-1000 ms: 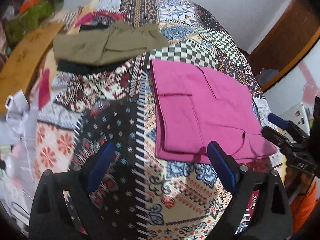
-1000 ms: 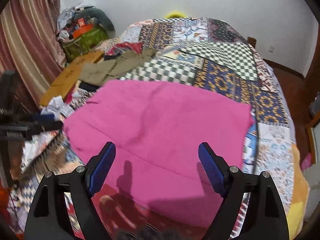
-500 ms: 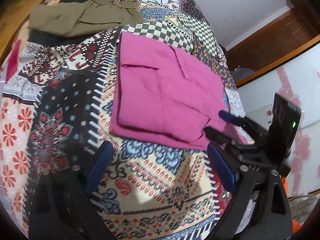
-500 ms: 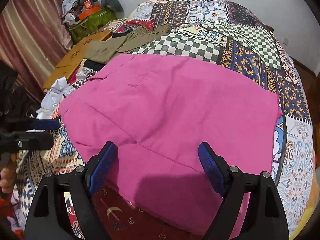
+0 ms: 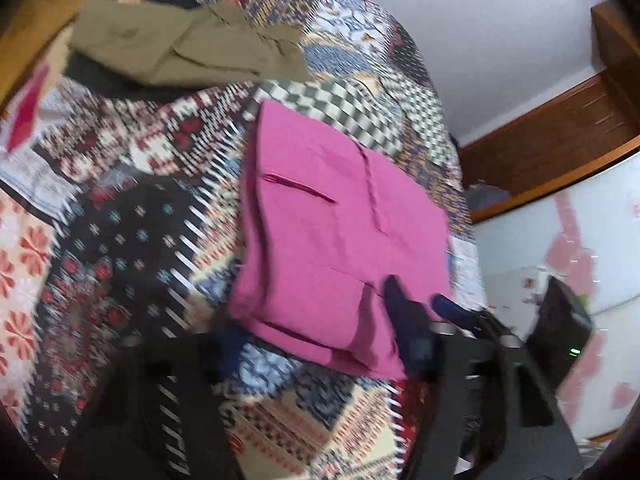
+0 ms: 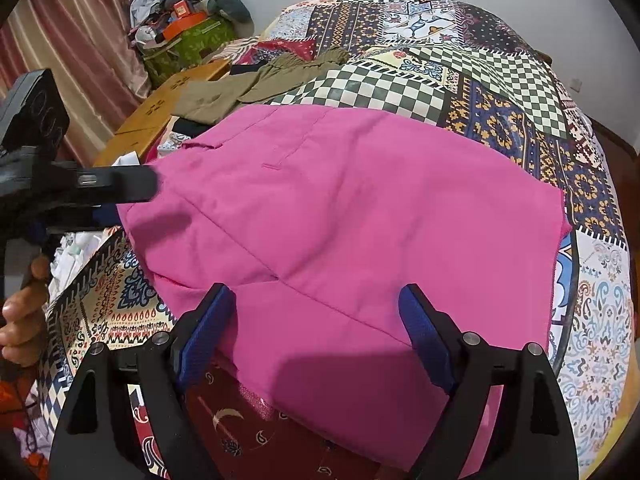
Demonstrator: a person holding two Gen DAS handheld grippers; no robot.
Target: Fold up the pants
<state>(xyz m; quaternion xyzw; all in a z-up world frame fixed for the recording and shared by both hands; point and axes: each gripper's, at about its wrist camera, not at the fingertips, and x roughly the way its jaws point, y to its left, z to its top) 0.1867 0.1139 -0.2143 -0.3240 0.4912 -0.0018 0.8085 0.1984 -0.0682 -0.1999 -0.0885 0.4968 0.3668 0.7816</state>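
The pink pants (image 5: 332,236) lie folded into a flat rectangle on the patchwork bedspread (image 5: 120,248); they fill the middle of the right wrist view (image 6: 352,220). My right gripper (image 6: 316,340) is open and empty, its blue pads over the near edge of the pants. It also shows in the left wrist view (image 5: 444,312) at the pants' near right corner. My left gripper (image 5: 320,356) is blurred, open and empty, just short of the pants' near edge. It also shows at the left of the right wrist view (image 6: 132,184), at the pants' left edge.
Folded olive pants (image 5: 180,48) lie on dark clothes at the far left of the bed, also in the right wrist view (image 6: 256,84). A cardboard box (image 6: 160,112) and a pile of bags (image 6: 188,36) stand by the curtain. A wooden door frame (image 5: 560,140) is at the right.
The left gripper has swung, its view blurring, and closed in on the pants' near edge. The right gripper has moved closer over the pants. Both stay open and empty.
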